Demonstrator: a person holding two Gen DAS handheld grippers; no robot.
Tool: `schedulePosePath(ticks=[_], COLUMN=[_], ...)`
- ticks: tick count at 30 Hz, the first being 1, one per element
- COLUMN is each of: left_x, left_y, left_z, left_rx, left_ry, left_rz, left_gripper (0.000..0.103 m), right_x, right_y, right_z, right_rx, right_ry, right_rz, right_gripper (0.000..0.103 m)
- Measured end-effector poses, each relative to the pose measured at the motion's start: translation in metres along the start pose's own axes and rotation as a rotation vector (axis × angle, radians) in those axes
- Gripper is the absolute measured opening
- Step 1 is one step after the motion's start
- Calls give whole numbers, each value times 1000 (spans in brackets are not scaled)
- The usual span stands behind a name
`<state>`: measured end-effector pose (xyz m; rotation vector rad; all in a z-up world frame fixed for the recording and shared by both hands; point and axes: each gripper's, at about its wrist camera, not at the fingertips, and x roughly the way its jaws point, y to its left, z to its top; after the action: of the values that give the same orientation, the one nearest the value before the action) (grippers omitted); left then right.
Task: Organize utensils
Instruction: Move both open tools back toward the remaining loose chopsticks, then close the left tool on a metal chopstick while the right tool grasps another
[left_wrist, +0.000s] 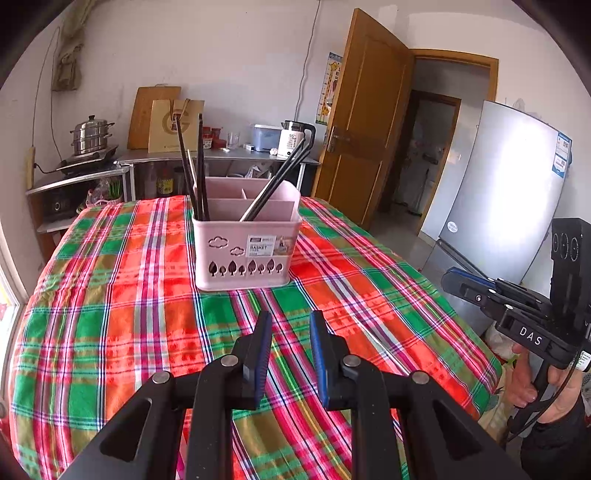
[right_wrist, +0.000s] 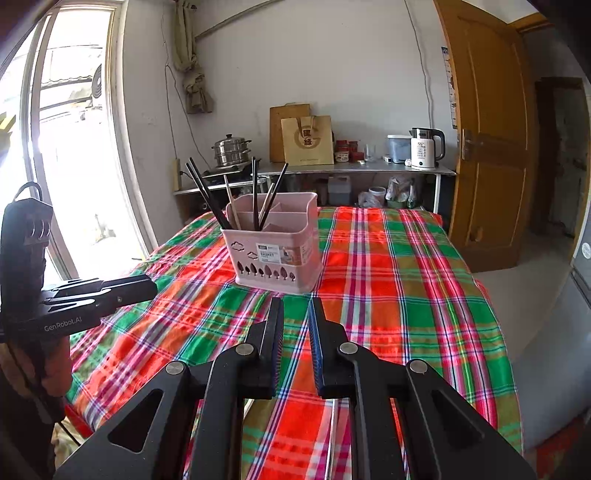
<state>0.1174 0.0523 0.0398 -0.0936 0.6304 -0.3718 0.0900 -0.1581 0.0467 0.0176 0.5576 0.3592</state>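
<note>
Each camera looks forward and downward along its own claw from the counter's (left_wrist: 110, 295) near edge. Both views share the pink basket (left_wrist: 245, 254) mid-counter and the far wall shelf (right_wrist: 354, 170).

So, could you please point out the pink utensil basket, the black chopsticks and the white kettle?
pink utensil basket (left_wrist: 236, 258), left wrist view, front wall.
black chopsticks (left_wrist: 200, 162), left wrist view, shaft.
white kettle (right_wrist: 423, 151), right wrist view, body.

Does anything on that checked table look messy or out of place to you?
Nothing is spilled or broken. The only untidy thing is in the pink utensil basket: its black chopsticks are split between compartments and lean in opposite directions, one bunch tilting far right. The plaid tablecloth holds nothing else.
</note>
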Motion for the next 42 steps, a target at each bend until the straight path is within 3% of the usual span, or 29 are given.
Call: schedulePosePath(ticks=[7,17,39,42], left_x=[10,36,160,163], left_y=[-8,-20,-41,-44], left_z=[-24,-33,-33,-34], left_rx=[2,9,3,38], left_ry=[52,110,362,340], left_rz=[-3,-12,-29,-14], left_gripper=[20,20,20,20], right_x=[0,14,100,113], right_y=[-3,-16,-44,-45], right_z=[-20,-36,-51,-50], right_rx=[5,27,59,52], right_ry=[25,68,279,306], right_rz=[-18,-44,-28,-26], right_gripper=[14,14,14,14])
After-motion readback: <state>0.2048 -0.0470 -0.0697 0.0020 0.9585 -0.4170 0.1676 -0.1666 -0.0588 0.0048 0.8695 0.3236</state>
